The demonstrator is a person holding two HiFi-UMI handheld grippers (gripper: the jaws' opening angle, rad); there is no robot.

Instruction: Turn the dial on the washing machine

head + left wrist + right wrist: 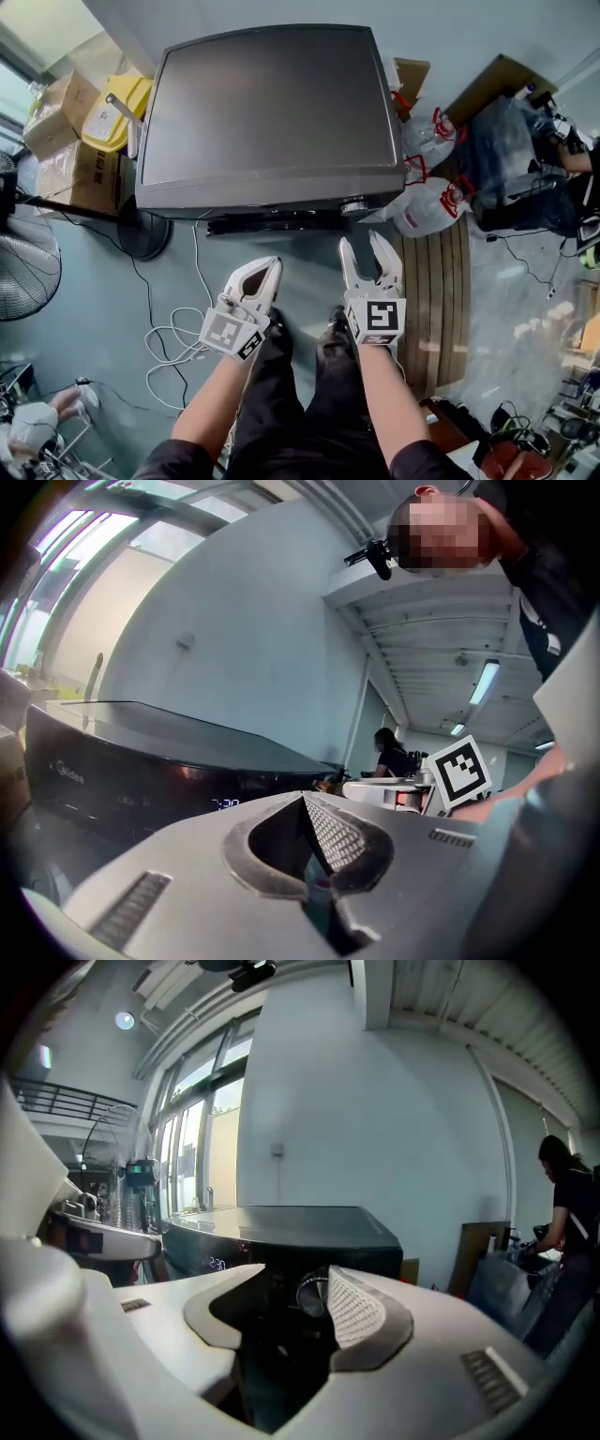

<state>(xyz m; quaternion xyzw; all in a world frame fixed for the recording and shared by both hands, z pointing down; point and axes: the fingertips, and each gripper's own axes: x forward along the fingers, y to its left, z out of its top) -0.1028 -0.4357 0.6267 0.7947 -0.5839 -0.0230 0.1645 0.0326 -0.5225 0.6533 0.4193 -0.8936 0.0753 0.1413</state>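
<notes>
The dial [353, 205] sits on the front of the washing machine [272, 103], at its right end, facing the person. The right gripper [364, 247] is held just short of it, its fingers [361, 1309] spread apart with nothing gripped. Its own view shows the dial through the gap, untouched. The left gripper [266, 273] hovers to the lower left, away from the dial, its fingers clenched together on nothing.

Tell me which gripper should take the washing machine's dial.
The right gripper. Its jaws stand apart, it lines up with the dial at the front right of the washing machine, and its own view frames the dial between them. The left gripper is shut and further left.
</notes>
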